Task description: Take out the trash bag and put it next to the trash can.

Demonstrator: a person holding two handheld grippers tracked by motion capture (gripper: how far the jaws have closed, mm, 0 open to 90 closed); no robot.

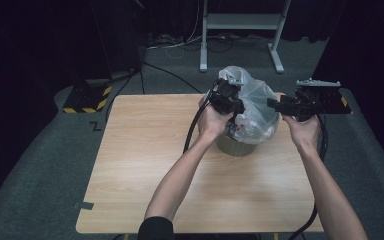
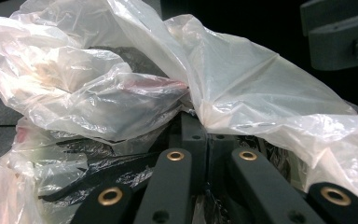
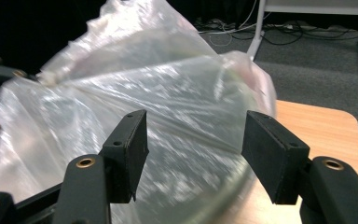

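Note:
A crumpled clear plastic bag (image 1: 254, 100) (image 2: 242, 84) (image 3: 182, 88) stands up out of a round olive bin (image 1: 235, 146) at the far middle of the wooden table (image 1: 145, 165). My left gripper (image 1: 234, 107) (image 2: 207, 133) is at the bag's left side, jaws pressed together on a fold of the plastic. To the bag's right, my right gripper (image 1: 273, 104) (image 3: 193, 144) points left at it, jaws apart. The plastic lies just beyond its pads and nothing is pinched between them. What the bag holds is hidden.
The bin sits near the table's far edge, with grey carpet beyond. A white metal stand (image 1: 240, 22) and loose cables lie on the floor behind. A yellow-and-black striped base (image 1: 87, 97) is off the table's far left corner. The table corner (image 3: 326, 126) lies right of the bag.

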